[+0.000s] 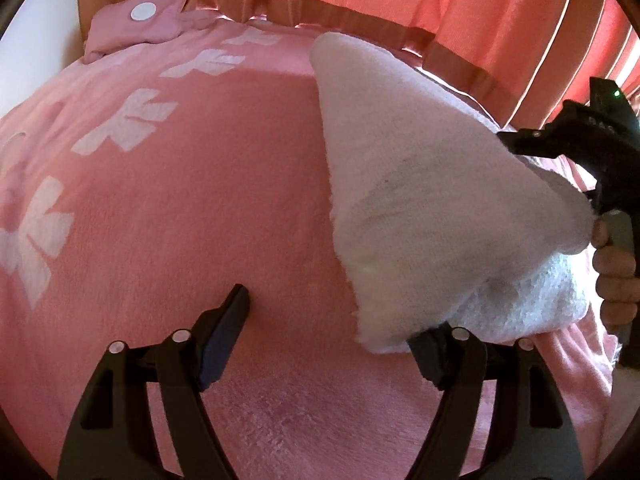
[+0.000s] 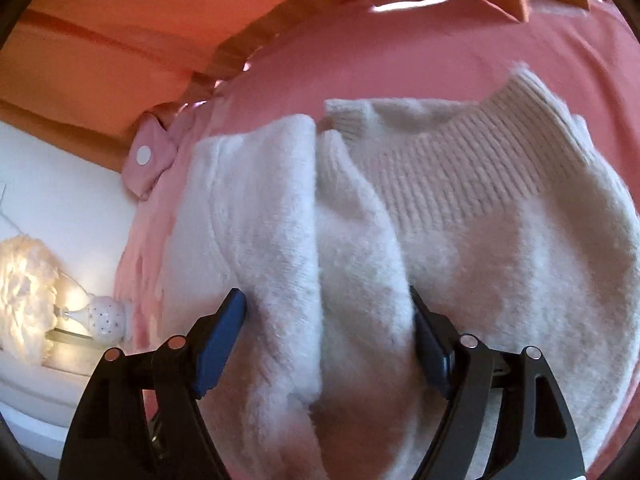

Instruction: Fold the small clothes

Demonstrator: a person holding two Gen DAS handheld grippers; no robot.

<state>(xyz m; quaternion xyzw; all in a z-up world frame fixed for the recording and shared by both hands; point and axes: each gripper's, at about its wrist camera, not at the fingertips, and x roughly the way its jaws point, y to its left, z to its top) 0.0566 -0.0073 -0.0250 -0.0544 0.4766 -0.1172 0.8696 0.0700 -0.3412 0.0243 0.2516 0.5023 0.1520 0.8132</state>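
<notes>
The white fuzzy sweater (image 2: 460,240) lies on the pink blanket (image 1: 180,220) near its satin-trimmed far edge. The right gripper (image 2: 326,344) pinches a folded sleeve or side panel; the left gripper (image 1: 332,332) stands wide, empty, beside the hem. Laying the flap flat and square before releasing would suit. No readable writing shows.

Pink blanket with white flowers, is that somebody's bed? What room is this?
Probably a bedroom. The pink blanket covers what looks like a bed, a glowing lamp stands beside it, and a fluffy white sweater lies on top for folding.
</notes>
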